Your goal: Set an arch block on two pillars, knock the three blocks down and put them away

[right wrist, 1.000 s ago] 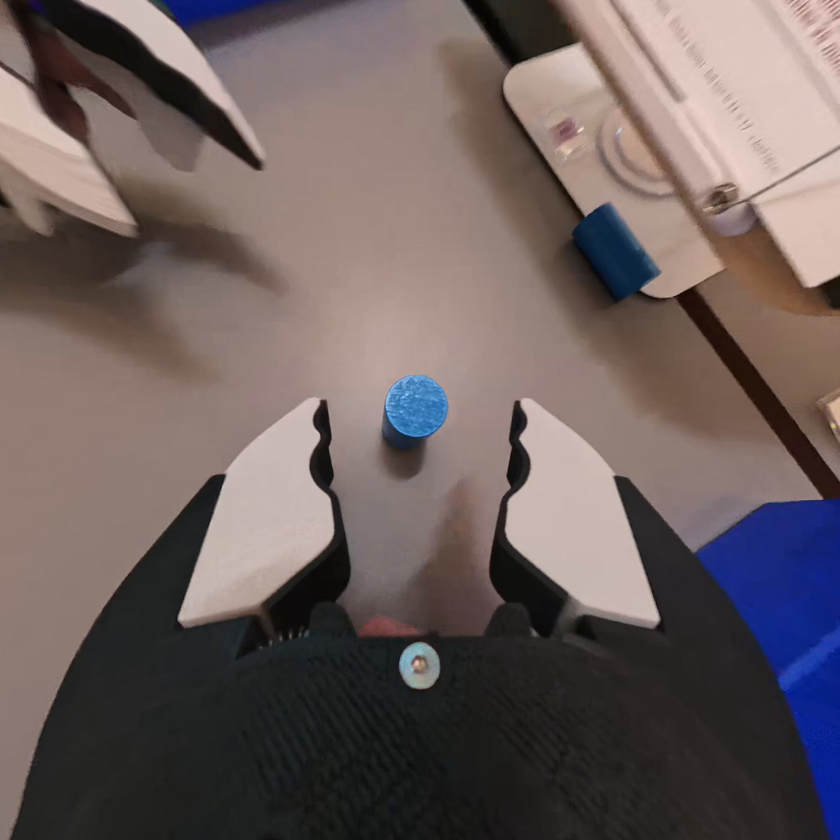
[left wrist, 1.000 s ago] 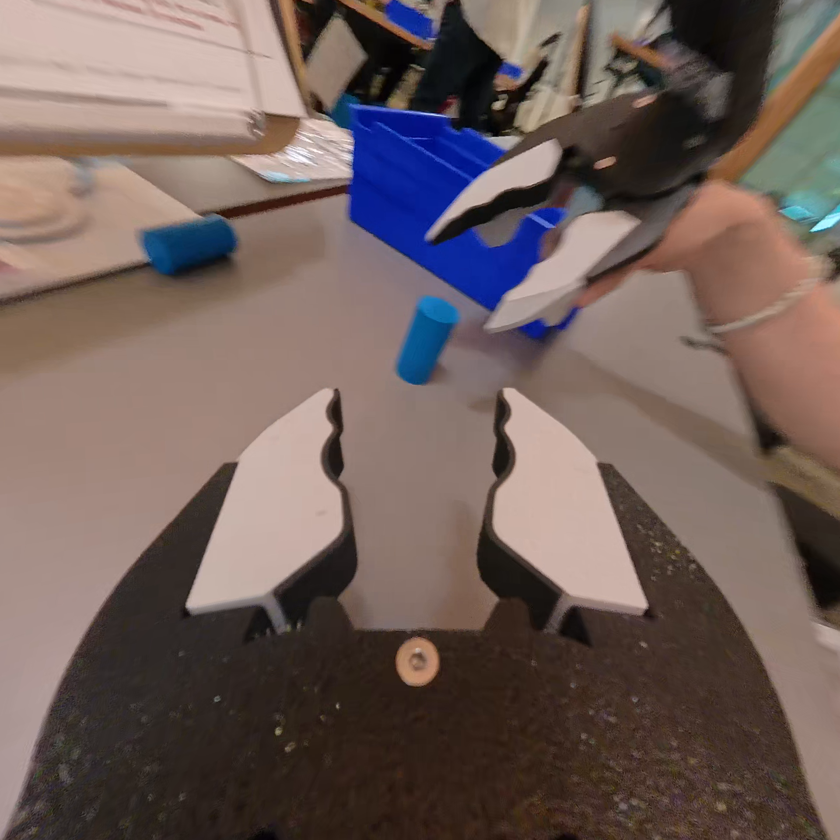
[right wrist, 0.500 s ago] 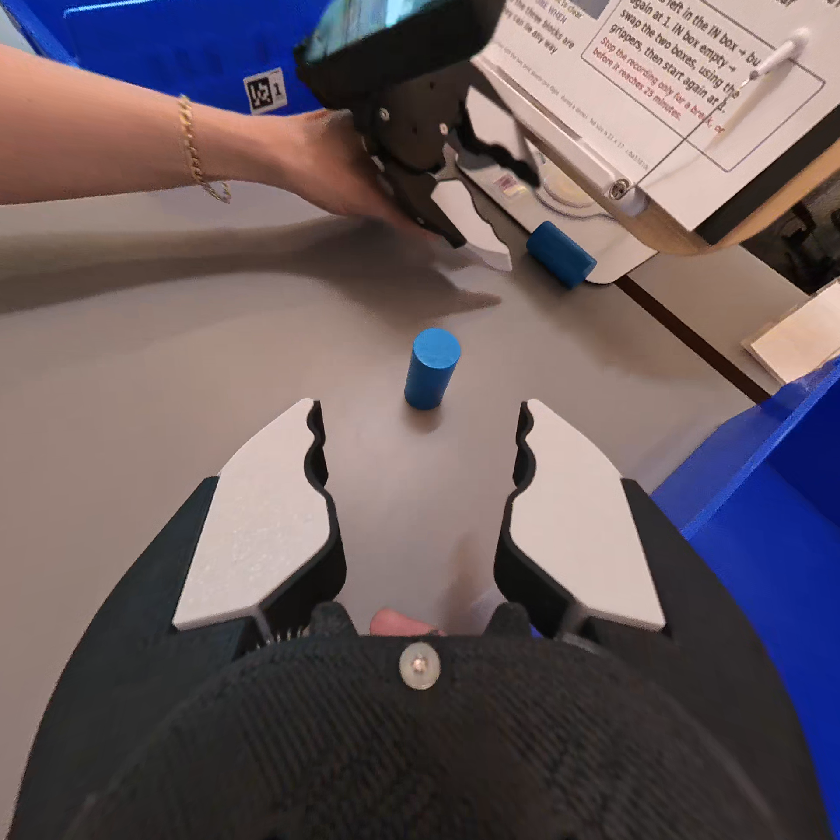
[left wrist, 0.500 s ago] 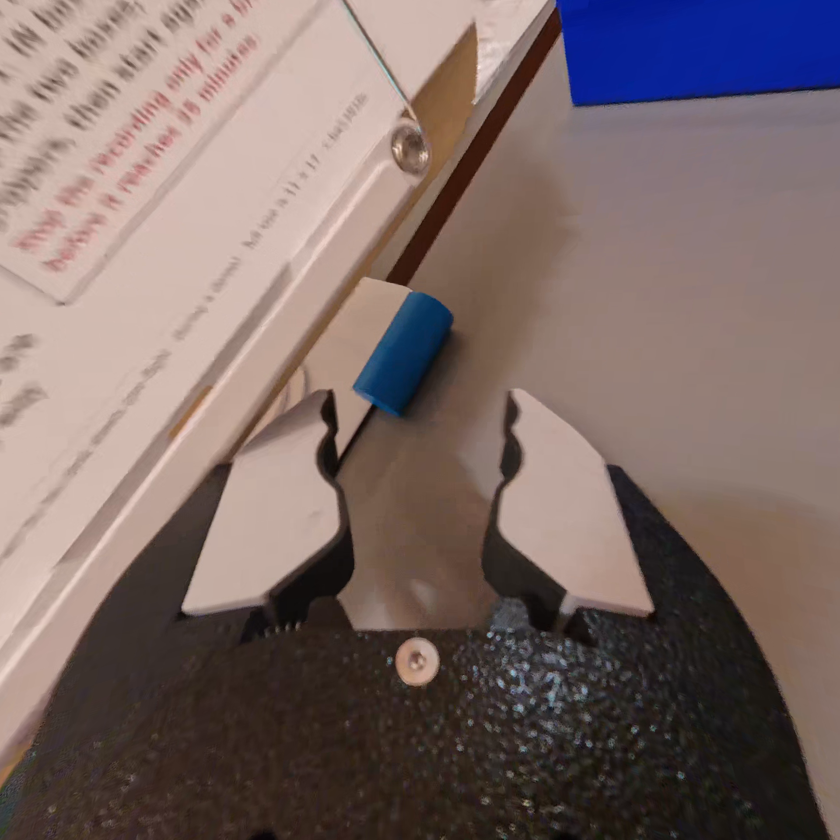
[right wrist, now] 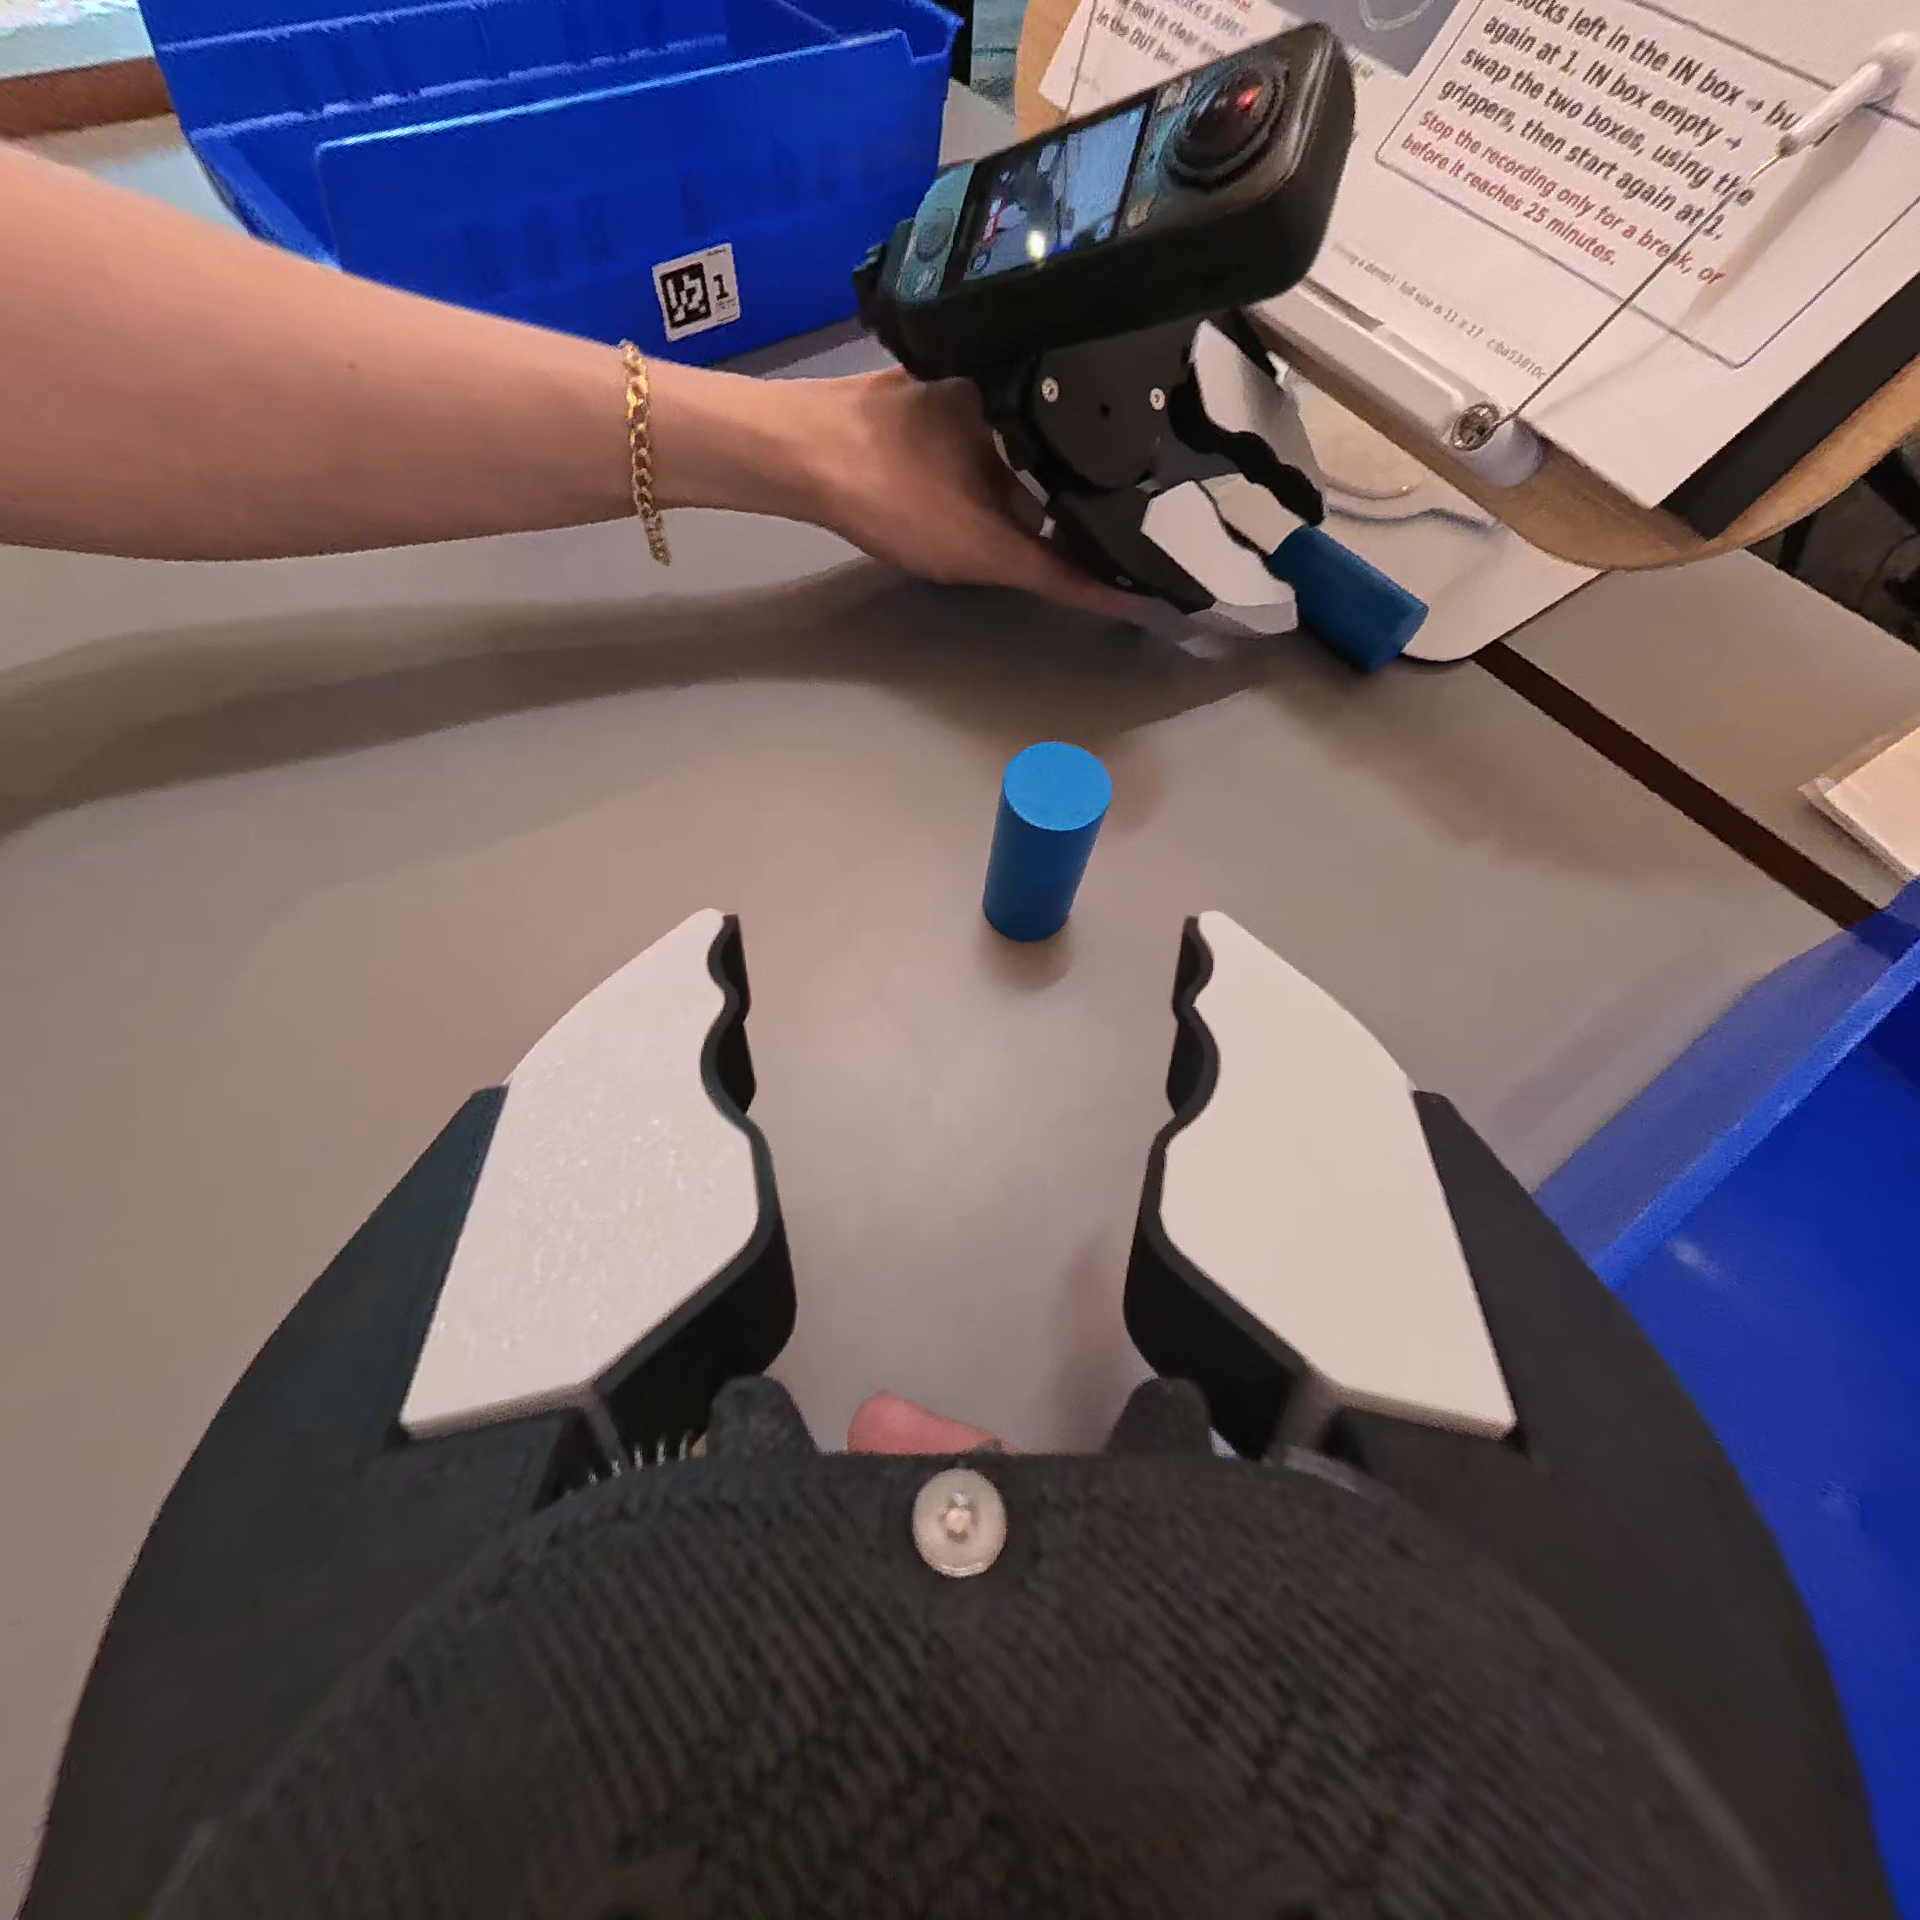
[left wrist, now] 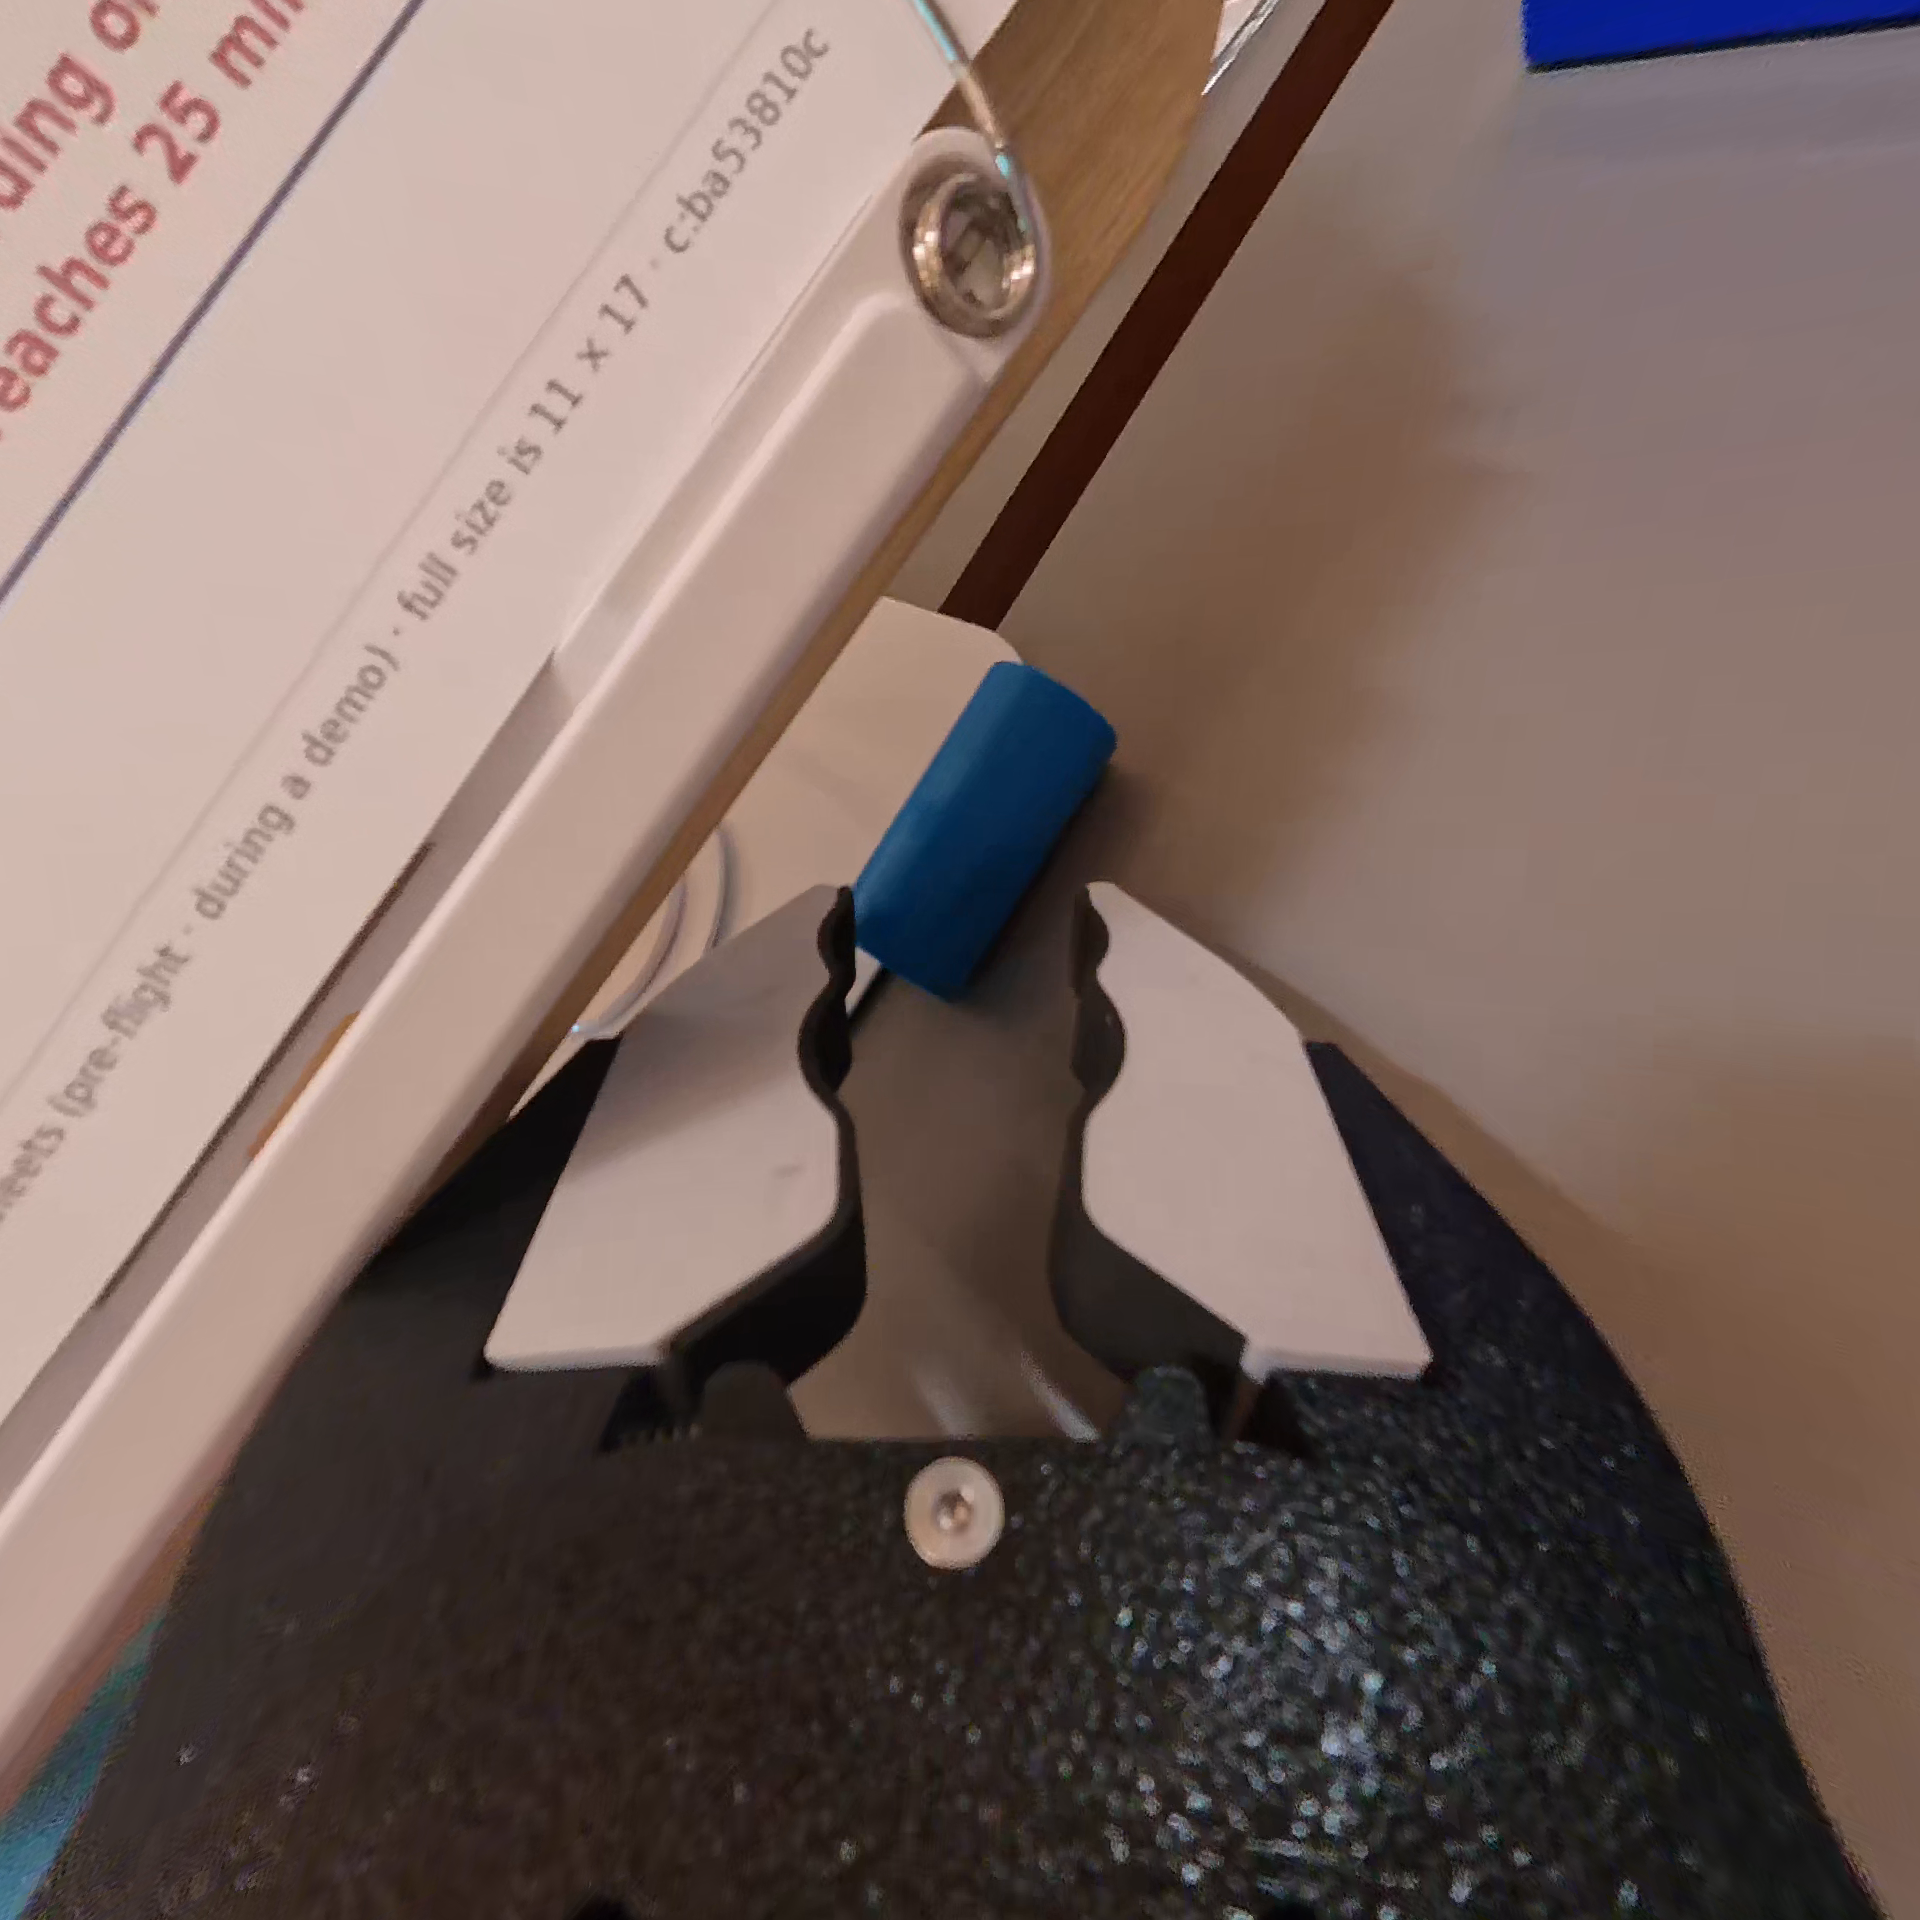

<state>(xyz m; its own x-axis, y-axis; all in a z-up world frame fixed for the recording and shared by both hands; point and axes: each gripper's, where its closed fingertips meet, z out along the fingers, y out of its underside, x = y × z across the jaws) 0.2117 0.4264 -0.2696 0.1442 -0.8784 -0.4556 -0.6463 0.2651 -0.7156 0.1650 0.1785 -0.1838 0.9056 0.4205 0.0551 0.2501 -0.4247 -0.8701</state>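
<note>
A blue cylinder (left wrist: 987, 831) lies on its side against the white base plate (left wrist: 914, 665) of a sign stand. My left gripper (left wrist: 966, 909) is open, and the cylinder's near end sits between its fingertips. The left fingertip touches it and the right one stands a little apart. In the right wrist view this gripper (right wrist: 1247, 556), held by a hand, reaches the same lying cylinder (right wrist: 1351, 603). A second blue cylinder (right wrist: 1044, 842) stands upright on the grey table. My right gripper (right wrist: 958, 935) is open and empty just short of it.
A tilted sign board (left wrist: 416, 416) on a wooden panel overhangs the left gripper closely. A blue bin (right wrist: 540, 156) with a tag stands at the far left and another blue bin (right wrist: 1766, 1195) at the right edge. A forearm (right wrist: 416, 416) crosses the table. The left gripper's tips are roughly 25 centimetres from the right gripper's.
My left gripper swung from the table's middle to the lying cylinder, moved in under the sign board, and its jaws narrowed around the cylinder's end. My right gripper backed off slightly and stays open.
</note>
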